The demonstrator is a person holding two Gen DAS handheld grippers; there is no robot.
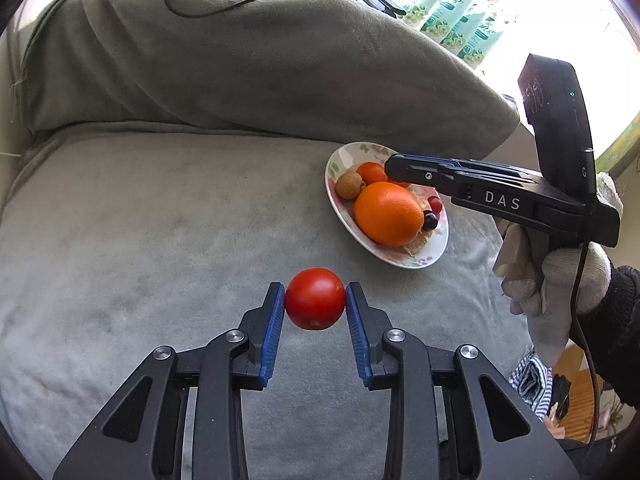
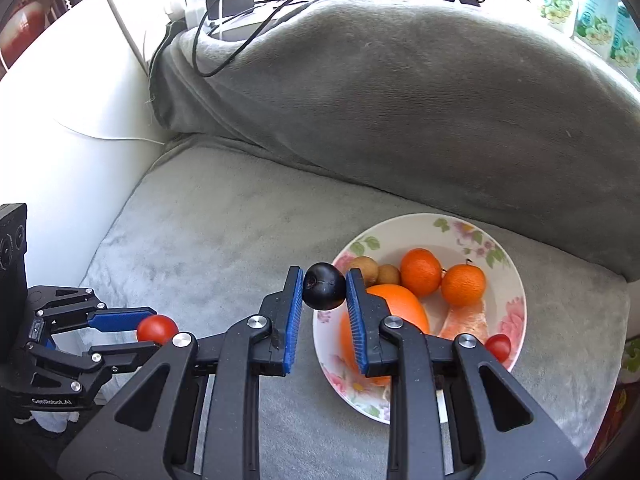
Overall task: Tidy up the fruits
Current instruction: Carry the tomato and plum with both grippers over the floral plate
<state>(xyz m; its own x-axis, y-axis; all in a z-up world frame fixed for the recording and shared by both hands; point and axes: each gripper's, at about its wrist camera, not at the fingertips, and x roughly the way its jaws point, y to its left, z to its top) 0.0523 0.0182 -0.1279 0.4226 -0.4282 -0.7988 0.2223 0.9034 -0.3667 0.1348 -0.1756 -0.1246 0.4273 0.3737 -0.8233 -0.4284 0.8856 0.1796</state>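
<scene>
My left gripper [image 1: 315,300] is shut on a red tomato [image 1: 315,298] and holds it above the grey cushion, left of the plate; it also shows in the right wrist view [image 2: 157,329]. My right gripper [image 2: 323,286] is shut on a dark plum [image 2: 324,286] at the plate's left rim. The floral plate [image 2: 516,280] holds a large orange [image 2: 404,304], two mandarins [image 2: 420,272], brown longans [image 2: 388,274], a cherry tomato [image 2: 498,347] and a peeled citrus segment [image 2: 466,322]. In the left wrist view the right gripper [image 1: 394,168] reaches over the plate [image 1: 436,248].
A grey seat cushion [image 1: 160,220] carries everything, with a blanket-covered backrest [image 1: 240,60] behind. Cables [image 2: 240,20] lie on top of the backrest. A white armrest [image 2: 60,140] stands at the left. Patterned curtains [image 1: 460,20] hang at the back right.
</scene>
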